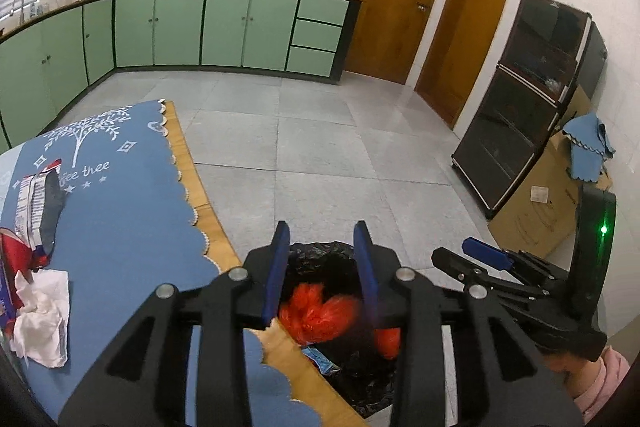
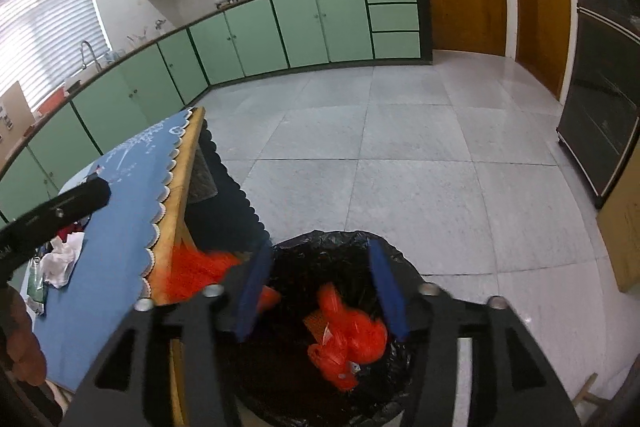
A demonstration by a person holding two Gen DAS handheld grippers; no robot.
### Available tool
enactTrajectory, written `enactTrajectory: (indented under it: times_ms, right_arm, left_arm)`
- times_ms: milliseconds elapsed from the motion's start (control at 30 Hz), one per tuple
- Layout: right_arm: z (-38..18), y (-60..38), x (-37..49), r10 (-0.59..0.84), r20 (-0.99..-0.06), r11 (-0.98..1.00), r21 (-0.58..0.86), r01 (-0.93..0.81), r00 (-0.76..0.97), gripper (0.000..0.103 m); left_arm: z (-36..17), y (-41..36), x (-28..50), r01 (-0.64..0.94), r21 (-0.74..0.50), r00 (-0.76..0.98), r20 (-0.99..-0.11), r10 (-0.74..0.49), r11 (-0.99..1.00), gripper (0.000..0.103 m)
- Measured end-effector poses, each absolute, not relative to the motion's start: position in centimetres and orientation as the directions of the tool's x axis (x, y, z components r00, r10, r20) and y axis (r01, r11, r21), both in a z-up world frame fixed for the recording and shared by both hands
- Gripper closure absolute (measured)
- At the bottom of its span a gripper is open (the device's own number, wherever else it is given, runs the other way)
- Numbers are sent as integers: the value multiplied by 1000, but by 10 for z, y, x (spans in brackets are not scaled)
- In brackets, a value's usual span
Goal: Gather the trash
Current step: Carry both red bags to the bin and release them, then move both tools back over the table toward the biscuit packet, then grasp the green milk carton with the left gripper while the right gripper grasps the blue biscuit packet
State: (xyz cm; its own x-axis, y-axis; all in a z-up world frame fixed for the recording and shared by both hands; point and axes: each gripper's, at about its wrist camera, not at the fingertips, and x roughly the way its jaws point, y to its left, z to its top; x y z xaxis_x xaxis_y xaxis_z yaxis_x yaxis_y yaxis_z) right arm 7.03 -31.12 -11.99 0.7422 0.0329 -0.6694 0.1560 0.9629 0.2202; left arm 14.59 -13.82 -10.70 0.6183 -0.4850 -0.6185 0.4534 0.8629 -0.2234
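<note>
You held both grippers above the bin [image 2: 344, 339], a black-bagged can standing on the floor tiles just beside the tabletop's [image 1: 188, 163] long wooden edge. The left gripper [image 1: 322, 271] had its blue fingers [image 1: 280, 267] parted to a moderate gap with nothing between them; the right gripper [image 2: 320, 291] stood wider, also empty, and no pad pressed on anything. Orange netting [image 2: 348, 339] already lay inside the bag, with a small blue wrapper [image 1: 320, 361] next to it, so this drop looked finished. More trash waited on the blue cloth [image 1: 120, 219] near the tabletop's left edge: crumpled white tissue [image 1: 42, 319], a printed packet [image 1: 36, 211] and something red [image 1: 16, 251] touching it. For the next pick, my advice would have been to take the tissue first, since it lay loose and closest; come down with the fingers straddling its bulk, close gently so it bunches rather than slips, and lift clear of the scalloped cloth edge [image 1: 192, 219] before swinging over the bin, or the cloth may drag along. Whether more orange netting hung at the table's side was unclear.
</note>
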Motion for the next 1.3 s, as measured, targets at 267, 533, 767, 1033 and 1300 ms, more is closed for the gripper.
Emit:
enactTrajectory:
  times_ms: [267,533,767,1033,1300]
  right_arm:
    - [-93,-289,74,28,-612,976,188,112,790,25]
    - [-66,-223,85,146,-545,979,198,-43,826,9]
    - [-68,-153,93,276,-525,959,201,-197,805,9]
    - [-78,-87,100,361,-519,933,204,-298,775,9]
    - [-79,-71,105,358,-533,933,174,-315,767,9]
  left_arm:
    - [-86,-99,130,372,-181,711,-575,-405,911,51]
    - [-75,-4,103,93,-61,833,-542,-111,994,35]
    - [-94,78,71,-167,40,809,-566,160,985,28]
    - [-123,127,73,-234,-20,750,-640,168,972,27]
    - [-152,142,95,-237,-55,701,-701,132,970,25]
